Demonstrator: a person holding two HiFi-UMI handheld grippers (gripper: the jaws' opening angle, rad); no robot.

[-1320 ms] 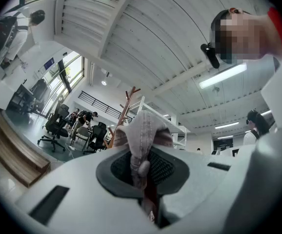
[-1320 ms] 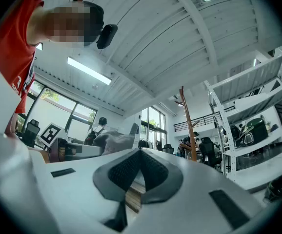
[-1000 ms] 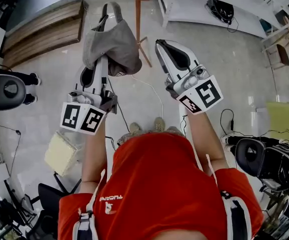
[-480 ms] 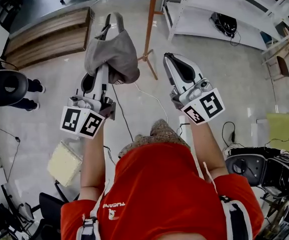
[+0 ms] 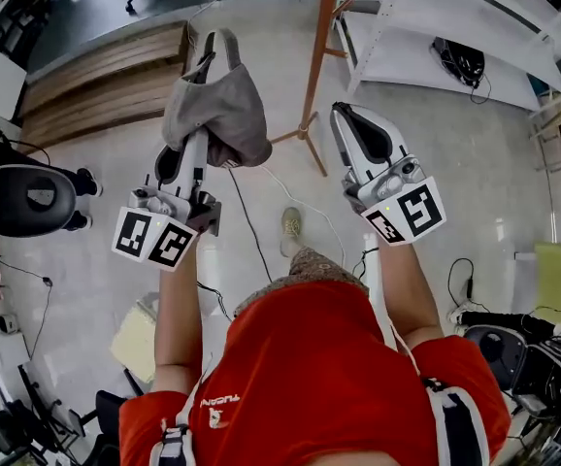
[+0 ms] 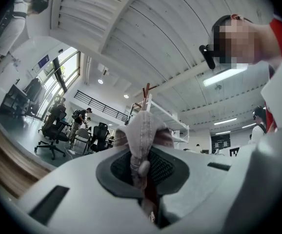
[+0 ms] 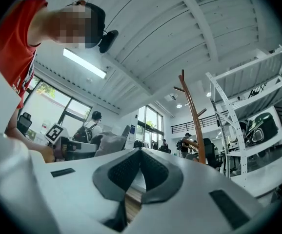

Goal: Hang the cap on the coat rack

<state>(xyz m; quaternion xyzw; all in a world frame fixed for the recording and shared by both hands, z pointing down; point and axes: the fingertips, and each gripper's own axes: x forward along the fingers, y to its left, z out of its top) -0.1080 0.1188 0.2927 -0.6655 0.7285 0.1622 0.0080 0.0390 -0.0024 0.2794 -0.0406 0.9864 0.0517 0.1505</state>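
A grey cap (image 5: 217, 105) hangs bunched from my left gripper (image 5: 199, 142), which is shut on its fabric and held up at chest height. In the left gripper view the cap (image 6: 142, 130) rises from between the pads and hides the tips. My right gripper (image 5: 346, 115) is beside it to the right, shut with nothing in it; its pads meet at the tip (image 7: 140, 152). The orange-brown wooden coat rack (image 5: 323, 56) stands on the floor ahead, between and beyond the two grippers. Its pole and pegs (image 7: 193, 112) show in the right gripper view, right of centre.
White metal shelving (image 5: 436, 27) stands right of the rack. A low wooden platform (image 5: 96, 76) lies at the left. A black office chair (image 5: 28, 197) is further left, another dark chair (image 5: 513, 343) at lower right. Cables (image 5: 251, 226) trail over the floor.
The person has stepped forward: the coat rack has slid right and nearer in the head view. Both grippers keep their pose, the cap still in the left one.
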